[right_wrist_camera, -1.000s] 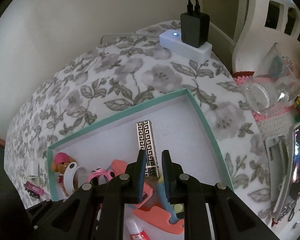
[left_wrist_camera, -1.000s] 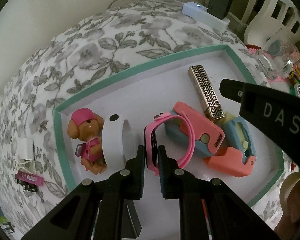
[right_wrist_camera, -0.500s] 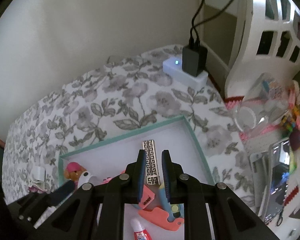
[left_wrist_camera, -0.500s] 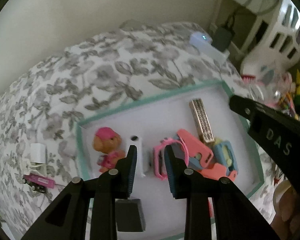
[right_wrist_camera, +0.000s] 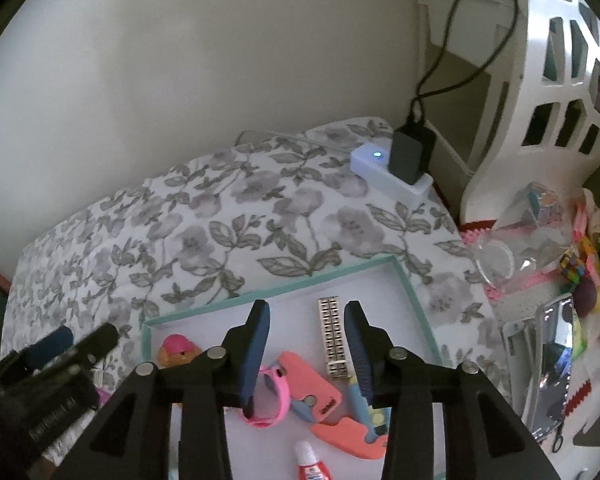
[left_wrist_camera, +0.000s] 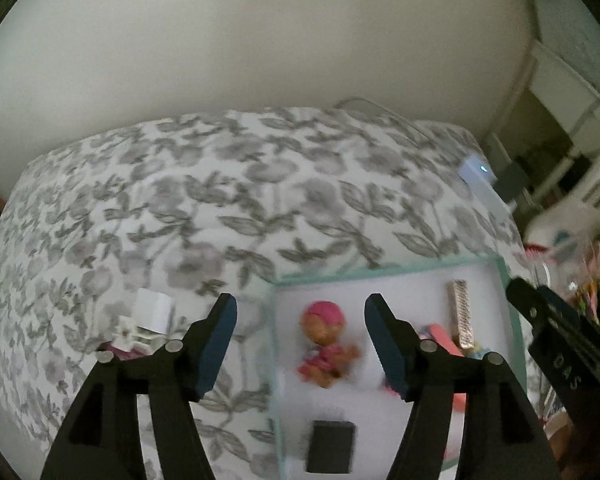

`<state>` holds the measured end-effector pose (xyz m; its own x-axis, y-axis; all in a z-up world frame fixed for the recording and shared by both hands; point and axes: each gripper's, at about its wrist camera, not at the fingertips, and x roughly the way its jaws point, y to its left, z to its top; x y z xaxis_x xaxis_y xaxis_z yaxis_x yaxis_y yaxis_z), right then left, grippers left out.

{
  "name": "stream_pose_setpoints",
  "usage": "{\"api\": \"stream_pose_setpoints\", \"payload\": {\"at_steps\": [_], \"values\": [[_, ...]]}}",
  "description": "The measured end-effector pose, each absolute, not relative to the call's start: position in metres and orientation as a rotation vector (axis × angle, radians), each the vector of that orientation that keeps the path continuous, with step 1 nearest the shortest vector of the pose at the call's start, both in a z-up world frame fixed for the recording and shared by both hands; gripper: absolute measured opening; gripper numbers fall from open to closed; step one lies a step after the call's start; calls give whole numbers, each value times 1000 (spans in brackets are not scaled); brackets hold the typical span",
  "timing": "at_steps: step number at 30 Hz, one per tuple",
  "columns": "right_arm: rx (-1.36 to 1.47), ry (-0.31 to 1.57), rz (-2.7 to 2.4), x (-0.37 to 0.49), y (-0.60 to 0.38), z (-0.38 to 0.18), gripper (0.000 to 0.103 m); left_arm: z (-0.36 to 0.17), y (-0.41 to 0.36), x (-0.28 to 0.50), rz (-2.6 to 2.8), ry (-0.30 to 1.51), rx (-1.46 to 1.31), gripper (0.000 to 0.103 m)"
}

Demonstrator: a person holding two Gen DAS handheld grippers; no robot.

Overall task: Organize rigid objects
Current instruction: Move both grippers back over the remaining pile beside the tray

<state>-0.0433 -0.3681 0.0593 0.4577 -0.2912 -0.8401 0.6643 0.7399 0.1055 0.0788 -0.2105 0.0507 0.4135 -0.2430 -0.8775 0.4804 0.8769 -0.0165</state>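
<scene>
Below your left claw (left_wrist_camera: 300,330) lies the left rim of the teal-edged tray (left_wrist_camera: 388,270), which rests on a floral bedspread (left_wrist_camera: 220,200). That claw has just been opening and now stands wide, with nothing between its pads; the puppy figure (left_wrist_camera: 326,344) lies in the tray beneath the gap, untouched. A black block (left_wrist_camera: 331,446) sits near the tray's near edge. Left of the tray, on the bedspread, a small white box (left_wrist_camera: 153,307) and small items beside it are blurred. The bedspread beyond the tray's far rim is open up to the wall.

Your right claw (right_wrist_camera: 306,340) has also just been opening; its gap is moderate and empty, and it hangs above the tray. Beneath it lie the patterned gold case (right_wrist_camera: 332,336), a pink watch (right_wrist_camera: 274,396), a coral clip (right_wrist_camera: 312,386), a blue and coral piece (right_wrist_camera: 360,420) and a small red-labelled tube (right_wrist_camera: 310,462); the tube's print cannot be read. The case lies apart from the tray's right rim, with bare white floor between them. A white power strip (right_wrist_camera: 384,166) carrying a black plug (right_wrist_camera: 410,154) sits at the bedspread's far corner. Right of the bed, clutter crowds close, including a clear plastic container (right_wrist_camera: 520,240).

Readable writing: "DAS" on the right claw's body, seen from the left wrist view.
</scene>
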Motion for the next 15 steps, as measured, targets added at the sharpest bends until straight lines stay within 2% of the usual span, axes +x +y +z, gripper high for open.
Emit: {"api": "stream_pose_setpoints", "payload": {"at_steps": [1,3,15], "values": [[454,922,-615,-42,-366,59,50,51,-205,82,-449,1054,243,76],[446,924,-614,-38,-360,59,61,50,-193,91,-420,1057,217,84],[398,958,-574,-12,-326,56,73,47,-125,130,-276,1057,157,86]]}}
